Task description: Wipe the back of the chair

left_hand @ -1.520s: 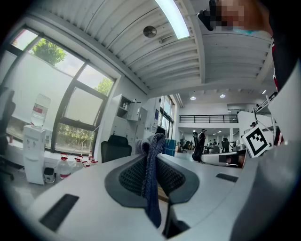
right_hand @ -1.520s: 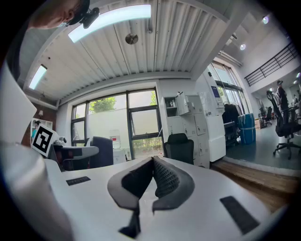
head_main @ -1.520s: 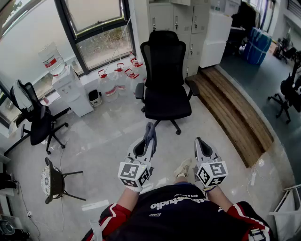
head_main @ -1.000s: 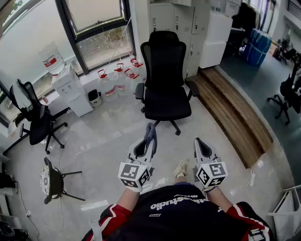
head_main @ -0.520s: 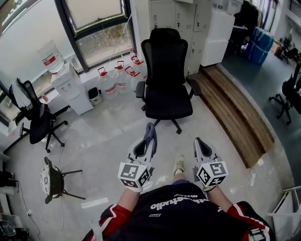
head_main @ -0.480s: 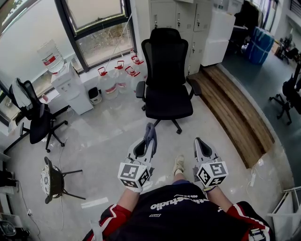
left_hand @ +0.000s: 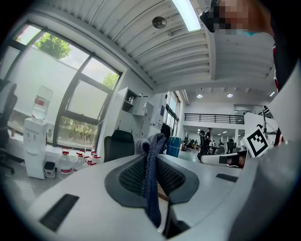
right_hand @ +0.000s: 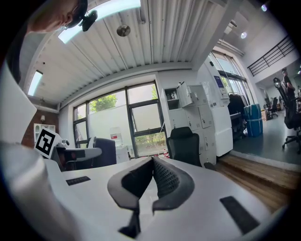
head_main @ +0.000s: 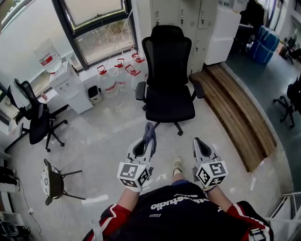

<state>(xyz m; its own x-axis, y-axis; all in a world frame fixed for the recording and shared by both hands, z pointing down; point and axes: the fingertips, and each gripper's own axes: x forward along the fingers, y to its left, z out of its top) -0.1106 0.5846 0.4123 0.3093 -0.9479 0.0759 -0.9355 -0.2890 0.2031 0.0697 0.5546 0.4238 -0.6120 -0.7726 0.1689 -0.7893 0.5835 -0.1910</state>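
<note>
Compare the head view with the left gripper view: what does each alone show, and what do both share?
Only the head view shows the shoe and the seat and wheeled base of the chair. Only the left gripper view shows the ceiling and its strip light. Both show the left tool shut on the cloth, the chair's back and the water dispenser.
</note>
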